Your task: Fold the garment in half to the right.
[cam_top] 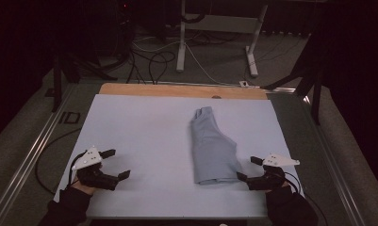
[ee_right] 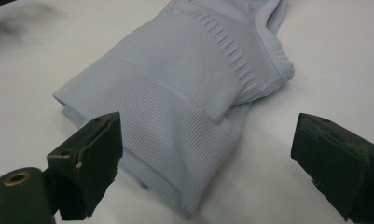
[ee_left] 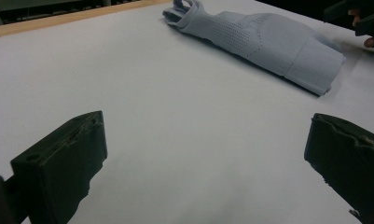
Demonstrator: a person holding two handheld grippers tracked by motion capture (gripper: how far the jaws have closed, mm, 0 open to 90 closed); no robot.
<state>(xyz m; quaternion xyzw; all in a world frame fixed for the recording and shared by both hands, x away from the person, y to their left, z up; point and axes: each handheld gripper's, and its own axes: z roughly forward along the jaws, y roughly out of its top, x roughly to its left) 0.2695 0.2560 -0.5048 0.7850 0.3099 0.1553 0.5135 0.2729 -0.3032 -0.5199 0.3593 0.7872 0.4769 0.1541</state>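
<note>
Folded light-blue garment [cam_top: 212, 146] lies flat on the white surface [cam_top: 139, 127], right of center. Right gripper [cam_top: 249, 168] just beside its near right corner, fingers wide, empty. Left gripper [cam_top: 116, 163] well apart, fingers wide, empty.

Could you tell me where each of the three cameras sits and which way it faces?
High view: above the person's side, looking forward and down on the table; shows both sleeved forearms, left claw, right claw.
Left gripper view: on the left claw, facing bare sheet; its open jaws.
Right gripper view: on the right claw, close over the garment; its open jaws.
Shared: the folded pale-blue garment.
</note>
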